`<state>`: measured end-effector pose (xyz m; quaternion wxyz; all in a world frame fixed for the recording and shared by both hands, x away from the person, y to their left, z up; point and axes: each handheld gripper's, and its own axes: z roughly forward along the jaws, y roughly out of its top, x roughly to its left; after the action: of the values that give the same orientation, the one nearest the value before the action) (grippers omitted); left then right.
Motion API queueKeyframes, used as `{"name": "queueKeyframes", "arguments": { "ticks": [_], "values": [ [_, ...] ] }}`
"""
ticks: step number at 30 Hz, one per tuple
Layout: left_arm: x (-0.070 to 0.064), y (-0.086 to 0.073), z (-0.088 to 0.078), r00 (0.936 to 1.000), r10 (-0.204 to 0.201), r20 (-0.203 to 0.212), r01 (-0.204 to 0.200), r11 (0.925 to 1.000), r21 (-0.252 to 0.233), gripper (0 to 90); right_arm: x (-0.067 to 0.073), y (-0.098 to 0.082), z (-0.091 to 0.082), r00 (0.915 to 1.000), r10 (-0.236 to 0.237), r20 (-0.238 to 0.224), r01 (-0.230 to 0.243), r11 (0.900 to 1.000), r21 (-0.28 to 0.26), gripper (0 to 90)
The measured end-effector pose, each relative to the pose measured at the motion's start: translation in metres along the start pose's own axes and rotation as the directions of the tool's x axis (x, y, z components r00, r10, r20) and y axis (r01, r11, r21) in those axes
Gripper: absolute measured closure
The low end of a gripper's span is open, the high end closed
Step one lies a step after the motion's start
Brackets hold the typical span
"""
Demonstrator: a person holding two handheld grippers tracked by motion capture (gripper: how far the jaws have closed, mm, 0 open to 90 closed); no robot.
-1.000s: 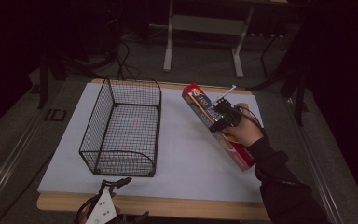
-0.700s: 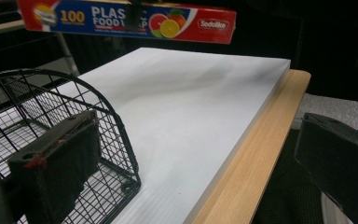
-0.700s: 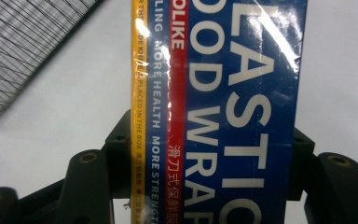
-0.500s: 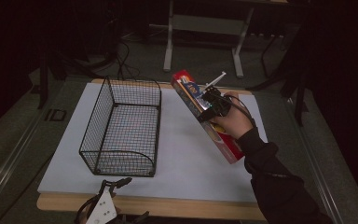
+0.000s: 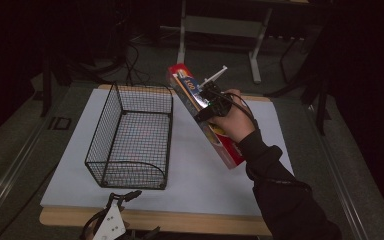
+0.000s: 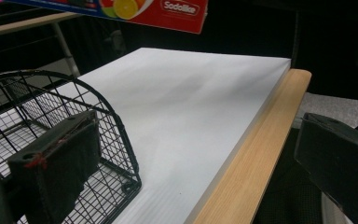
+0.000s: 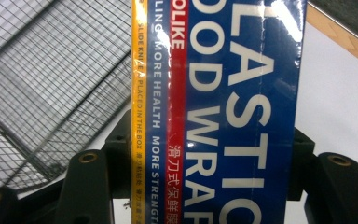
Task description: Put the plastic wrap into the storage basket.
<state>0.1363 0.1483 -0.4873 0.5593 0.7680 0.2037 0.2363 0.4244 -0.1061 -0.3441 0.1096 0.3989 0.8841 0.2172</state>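
We see a long red and blue plastic wrap box [image 5: 207, 117] lifted clear of the white mat [image 5: 190, 165], tilted with its far end raised toward the wire basket [image 5: 130, 135], and our right gripper [image 5: 211, 102] has it clamped across its middle, one black jaw pressed to each side of the box [image 7: 219, 112]. Our left gripper [image 6: 186, 172] sits low at the table's wooden near edge [image 6: 256, 154] beside the basket [image 6: 51, 116], its jaws spread wide and holding nothing.
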Motion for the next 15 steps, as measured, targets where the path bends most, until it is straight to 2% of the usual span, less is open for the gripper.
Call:
{"name": "queueKeyframes", "arguments": {
  "ticks": [4,5,8,13,15],
  "values": [
    [0.0,0.0,0.0,1.0,0.001,0.006,-0.001,1.0,-0.006,1.0,0.005,0.007,0.0,0.9997,0.018,-0.015,-0.018,1.0,-0.023,39.5],
    [-0.001,0.001,0.0,0.9999,0.002,0.011,-0.002,1.0,-0.01,1.0,0.01,0.012,0.0,0.9999,0.011,-0.007,-0.011,0.999,-0.031,39.5],
    [-0.001,0.001,-0.001,0.9999,0.003,0.016,-0.003,0.9999,-0.01,0.9,0.013,0.015,0.0,1.0,0.008,0.001,-0.008,0.999,-0.032,39.5],
    [-0.001,0.001,0.0,0.9998,0.006,0.02,-0.006,0.9999,-0.008,1.0,0.032,0.039,-0.003,0.9999,0.017,0.002,-0.017,0.997,-0.074,39.4],
    [-0.001,0.001,-0.001,0.9998,0.006,0.021,-0.006,0.9999,-0.01,1.0,0.034,0.042,-0.002,0.9998,0.017,0.006,-0.017,0.997,-0.078,39.5]
  ]
}}
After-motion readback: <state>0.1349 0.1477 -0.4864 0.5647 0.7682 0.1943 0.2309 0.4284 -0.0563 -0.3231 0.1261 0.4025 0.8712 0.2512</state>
